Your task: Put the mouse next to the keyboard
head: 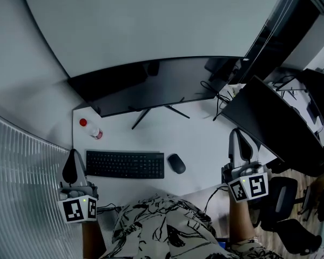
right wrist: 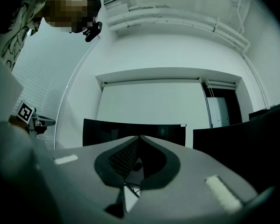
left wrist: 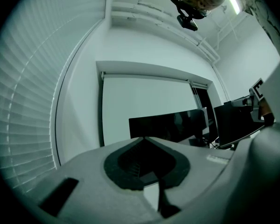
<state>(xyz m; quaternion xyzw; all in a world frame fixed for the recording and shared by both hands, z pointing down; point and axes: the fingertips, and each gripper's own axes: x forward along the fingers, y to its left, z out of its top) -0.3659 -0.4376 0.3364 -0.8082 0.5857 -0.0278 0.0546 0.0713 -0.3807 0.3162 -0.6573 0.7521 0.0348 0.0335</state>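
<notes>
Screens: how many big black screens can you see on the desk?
2. One wide screen stands behind the keyboard; a second screen stands angled at the desk's right end. Others may hide beyond the right edge.

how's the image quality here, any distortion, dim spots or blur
Head view: dim and bluish, fisheye bowing the wide black curved monitor and the white desk; the black keyboard and black oval mouse are sharp. Left gripper view: round black vignette, the grey body of the left gripper close and soft. Right gripper view: same vignette, a mosaic patch at top left.
</notes>
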